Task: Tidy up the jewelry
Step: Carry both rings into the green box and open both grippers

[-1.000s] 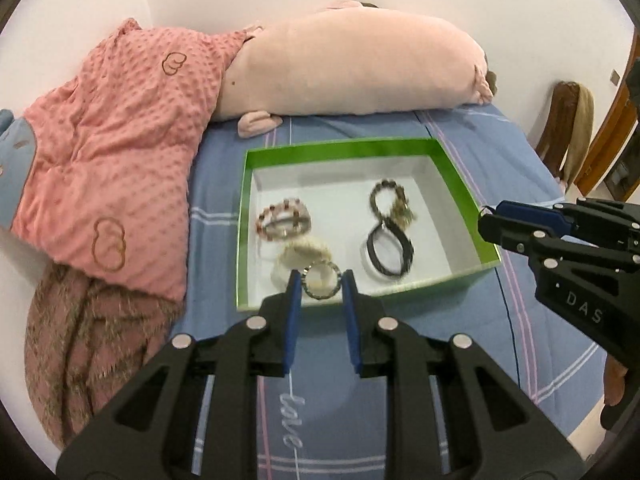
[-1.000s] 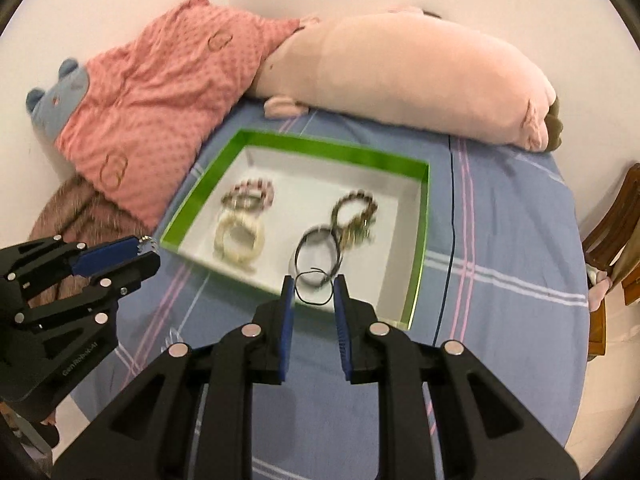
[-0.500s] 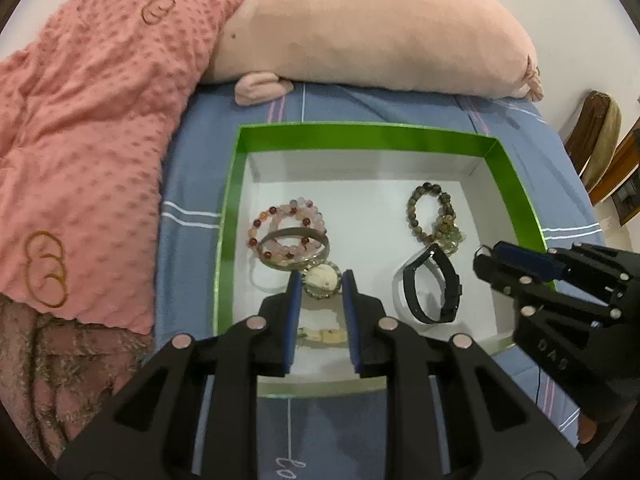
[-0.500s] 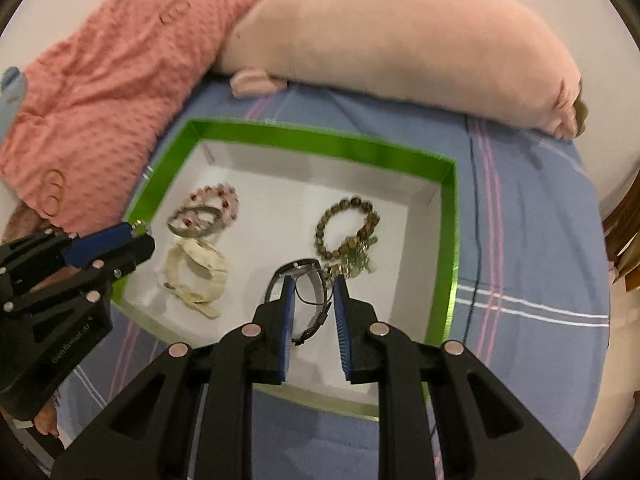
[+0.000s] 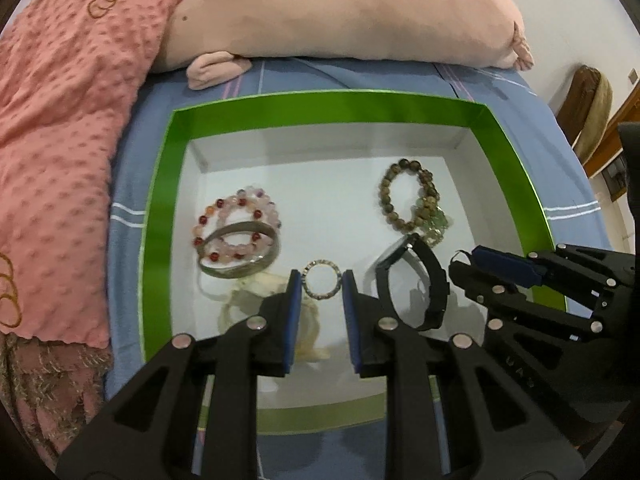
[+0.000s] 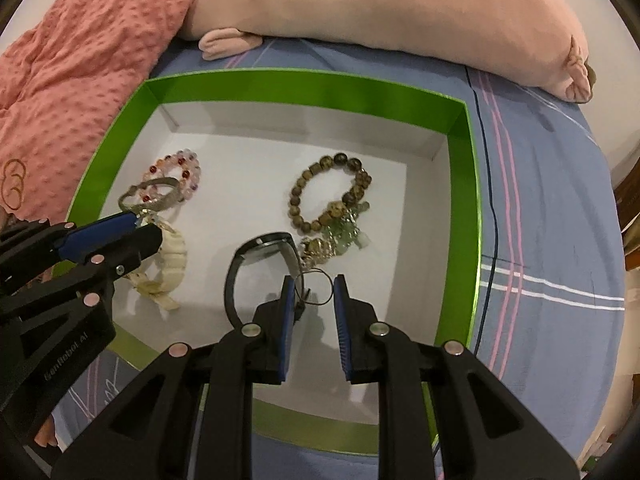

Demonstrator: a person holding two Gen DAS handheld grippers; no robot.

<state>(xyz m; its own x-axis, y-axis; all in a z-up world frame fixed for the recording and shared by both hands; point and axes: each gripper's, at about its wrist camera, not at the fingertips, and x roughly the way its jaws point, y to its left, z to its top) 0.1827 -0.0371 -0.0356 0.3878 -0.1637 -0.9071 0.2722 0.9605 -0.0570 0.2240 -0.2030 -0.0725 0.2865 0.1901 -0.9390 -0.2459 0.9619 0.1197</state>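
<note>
A green box (image 5: 320, 106) with a white floor lies on the bed. My left gripper (image 5: 321, 280) is shut on a small sparkly ring (image 5: 320, 269) just above the box floor, beside a cream bracelet (image 5: 248, 296) and a silver bangle (image 5: 240, 268) that rests on a pink beaded bracelet (image 5: 240, 204). My right gripper (image 6: 314, 284) is shut on a thin black loop (image 6: 316, 271) over the box (image 6: 304, 88), next to a black watch band (image 6: 232, 280) and a brown bead bracelet (image 6: 296, 200) with a green charm.
A long pink plush pillow (image 5: 340, 12) lies behind the box and a pink dotted blanket (image 5: 60, 120) on its left. The blue striped sheet (image 6: 540, 200) stretches to the right. A wooden chair (image 5: 592, 112) stands off the bed's right edge.
Both grippers have come down and forward from in front of the box to low over its floor, each still holding its ring. The jewelry in the box has not moved.
</note>
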